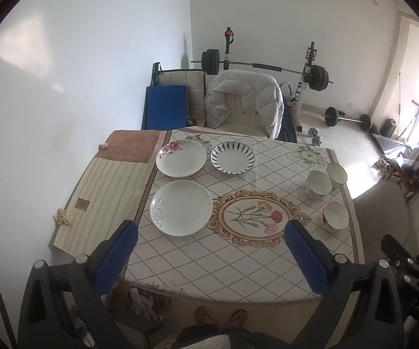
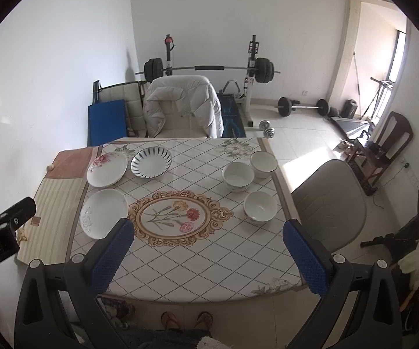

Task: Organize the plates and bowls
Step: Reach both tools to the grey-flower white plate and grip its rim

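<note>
Three plates lie on the table's left side: a red-flower plate [image 1: 181,158] [image 2: 107,169], a blue-striped plate [image 1: 232,157] [image 2: 151,163] and a grey-flower plate [image 1: 181,211] [image 2: 103,213]. Three bowls stand on the right: a gold-rimmed bowl [image 1: 336,174] [image 2: 263,164], a large white bowl [image 1: 318,187] [image 2: 238,176] and a near bowl [image 1: 335,218] [image 2: 260,206]. My left gripper [image 1: 209,228] is open and empty above the near table edge. My right gripper [image 2: 208,226] is open and empty, held high over the near edge.
The table [image 1: 238,261] has a diamond-pattern cloth with a flower medallion [image 1: 256,216]. A striped mat [image 1: 107,197] hangs at its left. A chair with a white jacket [image 1: 244,101] stands behind, a grey chair [image 2: 328,203] to the right. Weights sit beyond.
</note>
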Demonstrator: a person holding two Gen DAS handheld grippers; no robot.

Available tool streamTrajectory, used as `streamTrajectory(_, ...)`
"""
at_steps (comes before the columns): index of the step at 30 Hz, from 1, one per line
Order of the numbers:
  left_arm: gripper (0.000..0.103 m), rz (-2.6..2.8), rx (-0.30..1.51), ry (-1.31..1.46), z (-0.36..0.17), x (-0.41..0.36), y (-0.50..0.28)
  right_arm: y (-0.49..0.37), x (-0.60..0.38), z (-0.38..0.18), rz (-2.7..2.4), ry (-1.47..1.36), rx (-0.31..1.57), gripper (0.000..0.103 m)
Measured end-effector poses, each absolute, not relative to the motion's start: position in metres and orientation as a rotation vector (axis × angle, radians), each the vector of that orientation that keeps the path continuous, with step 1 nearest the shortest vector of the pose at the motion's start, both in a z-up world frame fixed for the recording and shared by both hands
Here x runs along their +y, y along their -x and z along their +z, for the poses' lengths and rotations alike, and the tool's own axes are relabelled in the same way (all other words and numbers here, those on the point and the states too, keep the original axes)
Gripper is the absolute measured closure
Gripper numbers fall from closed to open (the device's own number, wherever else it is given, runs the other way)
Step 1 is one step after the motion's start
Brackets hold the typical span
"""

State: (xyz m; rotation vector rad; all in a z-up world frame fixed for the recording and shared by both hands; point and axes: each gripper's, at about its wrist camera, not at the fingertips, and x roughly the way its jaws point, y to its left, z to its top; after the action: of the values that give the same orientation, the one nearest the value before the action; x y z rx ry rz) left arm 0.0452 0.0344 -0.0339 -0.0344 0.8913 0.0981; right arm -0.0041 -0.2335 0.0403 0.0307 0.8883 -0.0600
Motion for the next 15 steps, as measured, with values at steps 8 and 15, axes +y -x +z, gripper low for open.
streamTrajectory(8, 0.000, 0.261, 1.046, 0.035, -0.116, 0.084, -0.085, -0.064, -0.208, -0.076, 0.182, -0.092, 1.127, 0.000)
streamTrajectory(15, 0.000, 0.271, 1.216, 0.086, -0.197, 0.141, -0.140, -0.145, -0.149, -0.171, 0.254, -0.100, 1.283, 0.000)
